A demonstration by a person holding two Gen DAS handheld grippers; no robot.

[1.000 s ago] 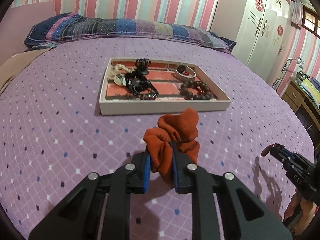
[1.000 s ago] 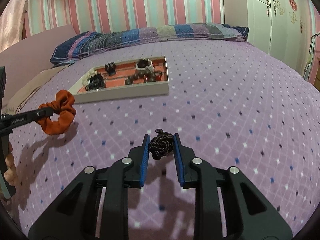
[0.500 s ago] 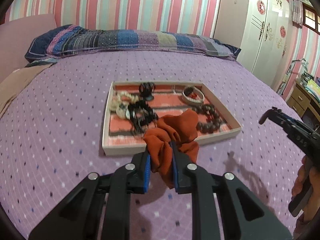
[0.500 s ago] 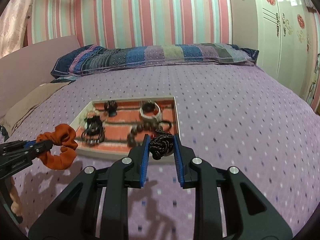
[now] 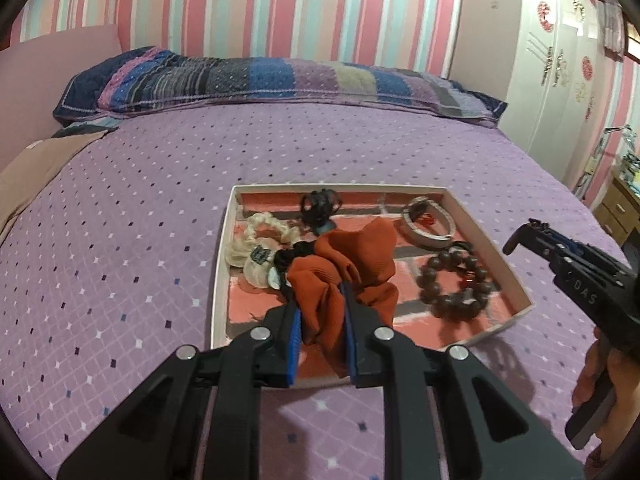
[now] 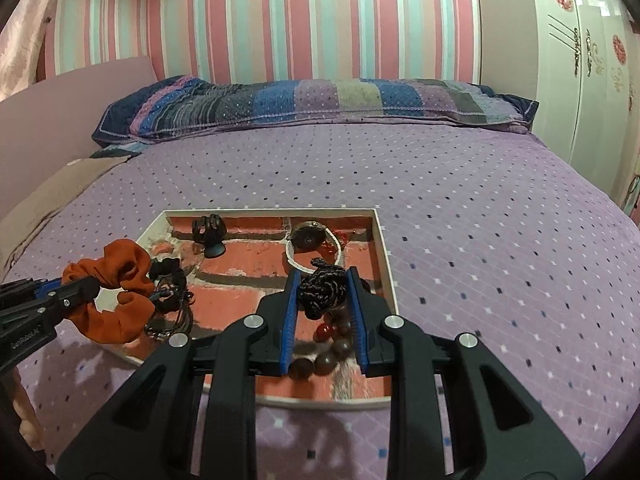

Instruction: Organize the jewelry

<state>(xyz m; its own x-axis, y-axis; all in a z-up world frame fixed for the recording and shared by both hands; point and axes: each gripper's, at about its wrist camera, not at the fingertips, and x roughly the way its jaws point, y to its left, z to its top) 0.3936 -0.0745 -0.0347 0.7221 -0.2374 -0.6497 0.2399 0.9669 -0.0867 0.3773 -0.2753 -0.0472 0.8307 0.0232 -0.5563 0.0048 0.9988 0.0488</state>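
Both grippers have swung in from the open bedspread and now hang right over the tray, each one carrying its piece along

Left gripper (image 5: 322,316) is clamped tight on the rust-orange scrunchie (image 5: 348,268), holding it above the near-left part of the white tray (image 5: 516,280), over the cream scrunchie (image 5: 260,248) and a tangle of black hair ties (image 6: 170,280). Right gripper (image 6: 324,312) is pinching a knotted black cord band (image 6: 322,290) between its blue pads (image 6: 289,320), up over the brown bead bracelet (image 5: 454,280) at the tray's right side. Further back in the tray sit a black claw clip (image 5: 320,204) and a silver bangle (image 5: 428,224). Tray rests on the purple dotted bedspread (image 5: 120,240), with a striped patchwork pillow (image 5: 280,80) at the far end
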